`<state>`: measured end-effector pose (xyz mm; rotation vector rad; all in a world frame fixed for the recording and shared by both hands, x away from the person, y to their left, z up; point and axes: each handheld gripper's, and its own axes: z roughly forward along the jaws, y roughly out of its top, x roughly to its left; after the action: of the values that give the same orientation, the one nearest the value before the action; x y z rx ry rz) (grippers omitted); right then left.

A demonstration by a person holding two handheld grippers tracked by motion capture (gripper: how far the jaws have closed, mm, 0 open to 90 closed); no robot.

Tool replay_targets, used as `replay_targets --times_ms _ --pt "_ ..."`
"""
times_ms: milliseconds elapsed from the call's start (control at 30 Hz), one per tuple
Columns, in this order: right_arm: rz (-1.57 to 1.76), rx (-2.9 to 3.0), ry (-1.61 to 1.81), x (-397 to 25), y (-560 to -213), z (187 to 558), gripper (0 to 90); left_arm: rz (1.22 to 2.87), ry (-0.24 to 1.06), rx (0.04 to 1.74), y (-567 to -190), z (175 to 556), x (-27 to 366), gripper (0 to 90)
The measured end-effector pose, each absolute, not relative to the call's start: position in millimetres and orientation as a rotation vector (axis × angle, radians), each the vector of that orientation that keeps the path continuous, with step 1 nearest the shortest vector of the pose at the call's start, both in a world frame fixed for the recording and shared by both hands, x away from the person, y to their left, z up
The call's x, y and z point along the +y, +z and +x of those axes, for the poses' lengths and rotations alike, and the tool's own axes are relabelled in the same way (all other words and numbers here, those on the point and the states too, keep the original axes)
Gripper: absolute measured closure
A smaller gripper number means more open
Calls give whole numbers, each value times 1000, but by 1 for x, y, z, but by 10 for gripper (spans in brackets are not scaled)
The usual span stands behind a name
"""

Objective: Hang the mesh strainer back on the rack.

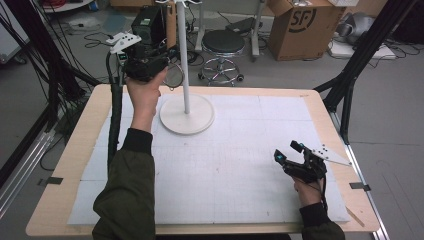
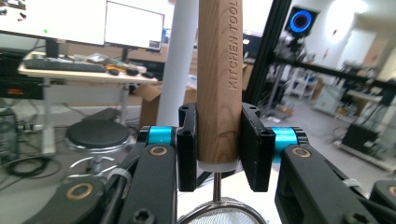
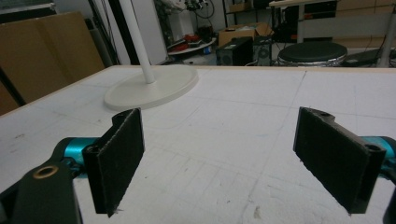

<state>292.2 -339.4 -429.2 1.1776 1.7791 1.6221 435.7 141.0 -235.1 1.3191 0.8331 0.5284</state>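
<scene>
The wooden handle of a strainer is squeezed tight between the two black pads of the left gripper. It is held up high, just beside the white pole of the stand, at the far side of the table. The right gripper is spread wide with nothing in it, low over the white mat.

The pole could be bumped by the strainer, because they are so close. The handle could also slip if the squeeze is loosened.

The mesh bowl is cut off at the bottom, and the top of the pole cannot be seen.
</scene>
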Motion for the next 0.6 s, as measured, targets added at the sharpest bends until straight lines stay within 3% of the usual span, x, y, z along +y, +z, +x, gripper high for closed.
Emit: replay_targets --times_ms 300,500,600 --pt "1178 1773 1608 -341 -430 289 157 1288 519 874 -238 440 140 670" --pt "1180 1774 1603 -344 -431 290 157 1259 505 889 -237 441 150 401" --pt "1177 1772 1602 -344 -431 289 157 1262 528 880 -236 434 154 338"
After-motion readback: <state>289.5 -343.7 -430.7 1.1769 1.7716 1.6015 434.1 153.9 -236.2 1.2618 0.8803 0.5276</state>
